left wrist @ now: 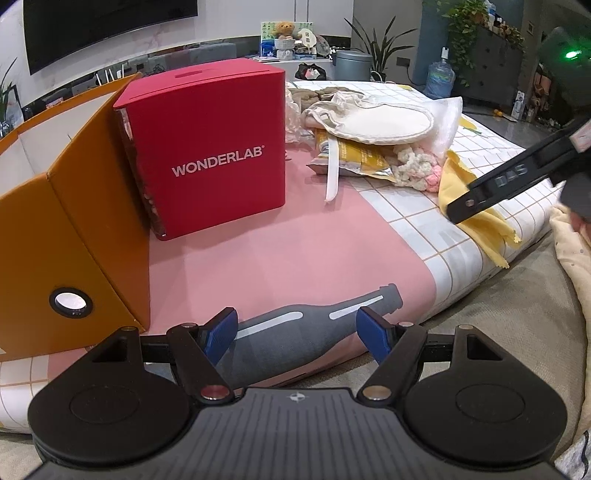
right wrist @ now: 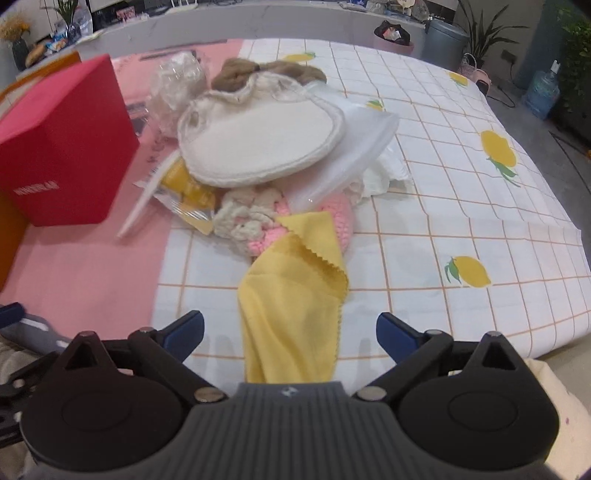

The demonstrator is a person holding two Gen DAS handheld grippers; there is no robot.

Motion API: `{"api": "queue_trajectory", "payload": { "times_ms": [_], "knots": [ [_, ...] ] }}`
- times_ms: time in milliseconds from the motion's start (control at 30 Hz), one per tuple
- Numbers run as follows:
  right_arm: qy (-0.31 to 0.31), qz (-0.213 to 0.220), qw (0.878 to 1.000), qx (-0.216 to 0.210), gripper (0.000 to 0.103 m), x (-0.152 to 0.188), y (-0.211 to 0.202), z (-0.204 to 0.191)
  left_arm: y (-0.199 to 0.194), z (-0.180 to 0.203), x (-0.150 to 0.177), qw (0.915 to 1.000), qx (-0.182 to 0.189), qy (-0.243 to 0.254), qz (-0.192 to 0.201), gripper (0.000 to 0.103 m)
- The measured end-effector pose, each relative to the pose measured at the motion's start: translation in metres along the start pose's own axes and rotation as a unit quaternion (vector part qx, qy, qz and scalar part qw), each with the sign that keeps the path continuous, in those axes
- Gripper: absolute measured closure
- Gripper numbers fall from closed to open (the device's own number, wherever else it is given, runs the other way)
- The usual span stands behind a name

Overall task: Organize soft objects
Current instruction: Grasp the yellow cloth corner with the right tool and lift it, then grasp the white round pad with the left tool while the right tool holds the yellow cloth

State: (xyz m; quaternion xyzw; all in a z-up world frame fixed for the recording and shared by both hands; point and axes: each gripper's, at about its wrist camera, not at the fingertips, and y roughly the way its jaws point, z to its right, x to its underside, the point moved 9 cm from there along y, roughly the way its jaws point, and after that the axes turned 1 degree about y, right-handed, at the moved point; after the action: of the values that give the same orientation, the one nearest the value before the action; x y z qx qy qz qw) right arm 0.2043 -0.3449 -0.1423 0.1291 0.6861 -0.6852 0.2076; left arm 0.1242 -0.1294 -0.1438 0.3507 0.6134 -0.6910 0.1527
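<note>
1. Left wrist view: left gripper (left wrist: pixel 297 326) spread wide, holding nothing, over the pink mat, with the red box (left wrist: pixel 207 147) at 11 o'clock. The yellow cloth (left wrist: pixel 480 214) lies far off at 2 o'clock, under the right gripper's finger (left wrist: pixel 509 184).
2. Right wrist view: right gripper (right wrist: pixel 290 332) released, jaws wide, pads clear of the fabric. The yellow cloth (right wrist: pixel 291 295) sits between them, its long axis running 12–6 toward the crocheted piece (right wrist: pixel 251 221) in the pile. Right hand is nearer; closing should pinch across the cloth's width.

A dark television (left wrist: pixel 107 26) hangs on the pale wall. Leafy plants (left wrist: pixel 384 44) and a grey bin (left wrist: pixel 352 64) stand behind. The floor (left wrist: pixel 517 129) is grey.
</note>
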Motion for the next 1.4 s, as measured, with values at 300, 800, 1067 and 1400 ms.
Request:
{"api": "queue_trajectory", "payload": {
  "times_ms": [300,800,1067,1400],
  "knots": [
    [0.024,0.005,1.0,-0.008,0.021,-0.009,0.02,0.003,-0.002,0.003,-0.004,1.0,0.002,0.001,0.005,0.017],
    [0.04,0.004,0.998,0.052,0.099,-0.009,-0.003,0.04,0.015,0.055,-0.075,0.9917,-0.022,0.124,0.025,0.016],
    [0.066,0.051,0.994,0.066,0.099,-0.022,-0.037,0.06,0.046,0.11,-0.112,0.9607,-0.01,0.271,0.058,0.016],
    [0.142,0.105,0.983,0.041,0.1,-0.035,-0.061,0.082,0.091,0.127,-0.13,0.9429,-0.025,0.319,0.092,0.011]
  ]
}}
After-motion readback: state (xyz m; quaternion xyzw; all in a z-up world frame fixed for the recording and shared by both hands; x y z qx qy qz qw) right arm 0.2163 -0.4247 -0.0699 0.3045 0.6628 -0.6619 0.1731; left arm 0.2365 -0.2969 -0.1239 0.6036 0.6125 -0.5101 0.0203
